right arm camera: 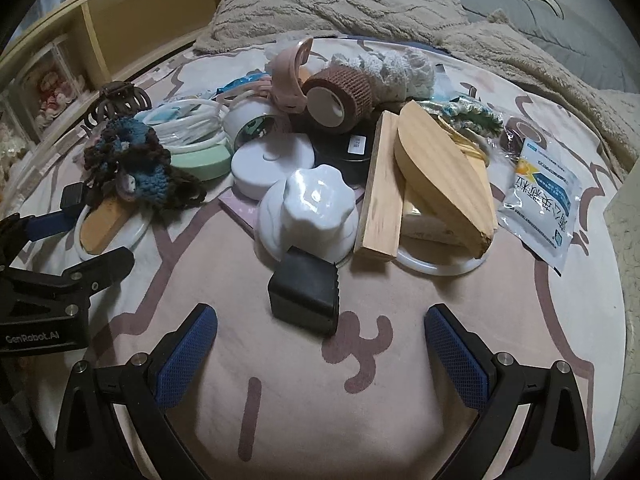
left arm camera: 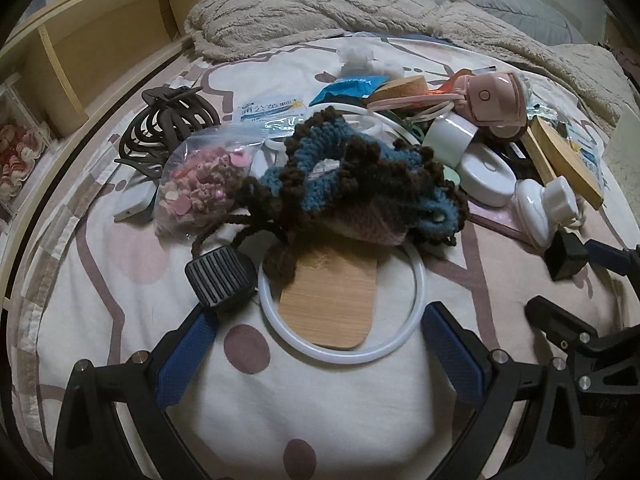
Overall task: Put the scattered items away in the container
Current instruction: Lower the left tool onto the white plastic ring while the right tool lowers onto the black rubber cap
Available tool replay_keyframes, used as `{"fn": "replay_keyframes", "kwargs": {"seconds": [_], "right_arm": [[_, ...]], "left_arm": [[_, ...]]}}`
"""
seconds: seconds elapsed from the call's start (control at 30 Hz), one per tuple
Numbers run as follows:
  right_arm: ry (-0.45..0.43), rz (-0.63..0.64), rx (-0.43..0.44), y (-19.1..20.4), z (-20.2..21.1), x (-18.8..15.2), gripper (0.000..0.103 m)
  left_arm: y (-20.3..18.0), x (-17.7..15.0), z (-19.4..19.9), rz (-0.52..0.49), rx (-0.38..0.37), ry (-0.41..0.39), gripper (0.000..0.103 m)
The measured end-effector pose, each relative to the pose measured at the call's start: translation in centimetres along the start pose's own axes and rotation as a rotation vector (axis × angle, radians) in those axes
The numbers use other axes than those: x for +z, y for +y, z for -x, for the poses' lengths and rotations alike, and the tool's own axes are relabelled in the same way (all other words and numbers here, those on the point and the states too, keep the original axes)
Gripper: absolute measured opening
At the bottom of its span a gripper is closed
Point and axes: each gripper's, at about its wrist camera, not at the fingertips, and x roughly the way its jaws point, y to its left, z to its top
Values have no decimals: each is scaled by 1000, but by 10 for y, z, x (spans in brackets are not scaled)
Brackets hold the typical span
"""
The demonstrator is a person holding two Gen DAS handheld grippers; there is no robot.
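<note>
A heap of small items lies on a patterned bedsheet. In the left wrist view a blue-and-brown knitted piece (left arm camera: 352,176) lies over a white ring (left arm camera: 340,312) and a wooden tag (left arm camera: 328,304), just ahead of my open, empty left gripper (left arm camera: 320,344). A bag of pink bits (left arm camera: 200,184) and a brown hair claw (left arm camera: 168,128) lie to its left. In the right wrist view my open, empty right gripper (right arm camera: 320,356) sits just behind a black block (right arm camera: 304,296), a white lidded jar (right arm camera: 308,216) and wooden blocks (right arm camera: 420,184). No container is clearly in view.
A beige fleece blanket (left arm camera: 320,4) is bunched at the back of the bed. A wooden shelf unit (left arm camera: 80,48) stands on the left. A white sachet (right arm camera: 540,200) lies at the right. The left gripper shows at the left edge of the right wrist view (right arm camera: 60,216).
</note>
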Motion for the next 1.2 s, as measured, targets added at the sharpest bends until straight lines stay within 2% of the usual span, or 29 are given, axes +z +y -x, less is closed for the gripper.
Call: {"fn": "replay_keyframes", "kwargs": {"seconds": [0.23,0.43,0.87,1.13,1.2], "right_arm": [[-12,2,-5,1,-1,-1,103],[-14,10,-17,1,-2,-2,103],[-28,12,-24,1,-2,-3,103],[-62,-28,16,-5,3,-1,102],[-79,-39,22,-7,6,-1,92]], "left_arm": [[0,-2,-2,45,-3,-6,103],[-2,-6,-2,40,10,-44,103],[-9,-3,0,18,17,-64,103],[-15,-1,4,-8,-7,-89,86],[-16,-1,5,-9,-12,-92,84]]}}
